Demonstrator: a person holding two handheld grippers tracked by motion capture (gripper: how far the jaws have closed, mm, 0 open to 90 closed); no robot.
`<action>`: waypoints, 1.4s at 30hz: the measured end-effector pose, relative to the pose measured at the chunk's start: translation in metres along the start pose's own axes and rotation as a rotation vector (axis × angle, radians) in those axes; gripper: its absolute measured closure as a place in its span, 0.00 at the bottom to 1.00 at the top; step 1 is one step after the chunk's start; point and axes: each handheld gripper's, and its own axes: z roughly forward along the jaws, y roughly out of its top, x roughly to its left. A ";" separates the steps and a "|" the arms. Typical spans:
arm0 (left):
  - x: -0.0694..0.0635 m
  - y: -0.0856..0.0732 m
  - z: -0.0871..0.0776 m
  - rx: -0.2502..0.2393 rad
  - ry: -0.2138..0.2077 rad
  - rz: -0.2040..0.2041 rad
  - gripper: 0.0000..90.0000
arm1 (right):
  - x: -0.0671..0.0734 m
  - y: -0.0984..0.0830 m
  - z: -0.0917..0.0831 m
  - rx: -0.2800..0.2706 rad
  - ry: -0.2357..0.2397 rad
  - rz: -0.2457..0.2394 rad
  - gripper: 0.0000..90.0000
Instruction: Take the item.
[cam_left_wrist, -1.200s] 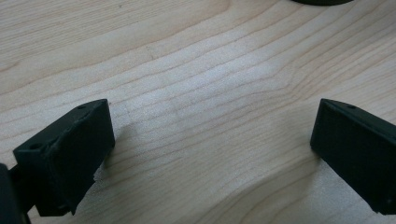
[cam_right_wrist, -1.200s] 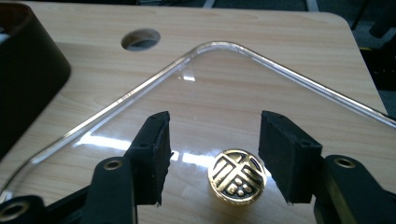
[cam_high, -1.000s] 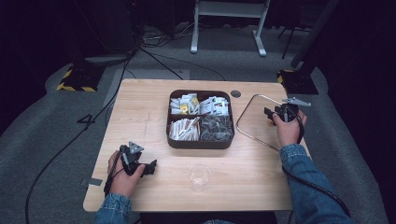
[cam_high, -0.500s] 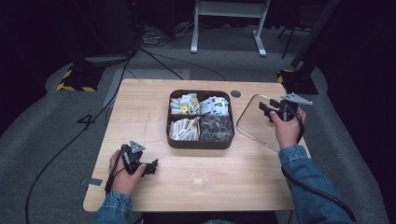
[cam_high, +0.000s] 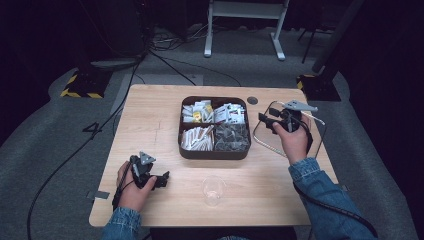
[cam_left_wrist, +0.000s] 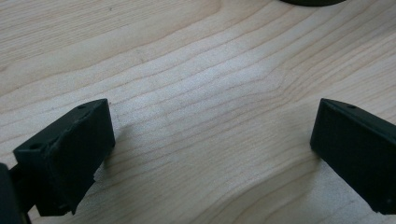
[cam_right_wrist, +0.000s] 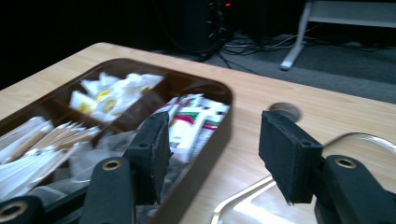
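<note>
High view: two hand-held grippers over a wooden table (cam_high: 165, 107) with a dark tray (cam_high: 215, 153) in the middle.

The right gripper (cam_high: 267, 120) is beside the right wall of the tray, above a clear lid with a metal-looking rim (cam_high: 264, 142) that lies on the table. Its jaws are apart and nothing is between them. In the right gripper view these jaws point toward the tray, which has four compartments with small packets (cam_right_wrist: 196, 119) and white sachets (cam_right_wrist: 114, 93) inside. The left gripper (cam_high: 162, 179) is near the front left corner of the table, well apart from the tray. In the left gripper view its jaws are wide apart over bare wood. A clear cup (cam_high: 212, 190) stands in front of the tray, between the two hands.
</note>
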 end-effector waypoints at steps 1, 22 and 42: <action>0.000 0.000 0.000 -0.001 0.001 0.001 0.00 | 0.004 -0.001 0.002 0.004 0.013 -0.004 0.49; 0.000 0.000 0.000 -0.001 0.001 0.002 0.00 | 0.069 -0.024 0.054 0.218 0.205 -0.105 0.47; 0.000 0.000 0.000 -0.001 0.001 0.001 0.00 | 0.080 -0.038 0.079 0.281 0.143 -0.229 0.82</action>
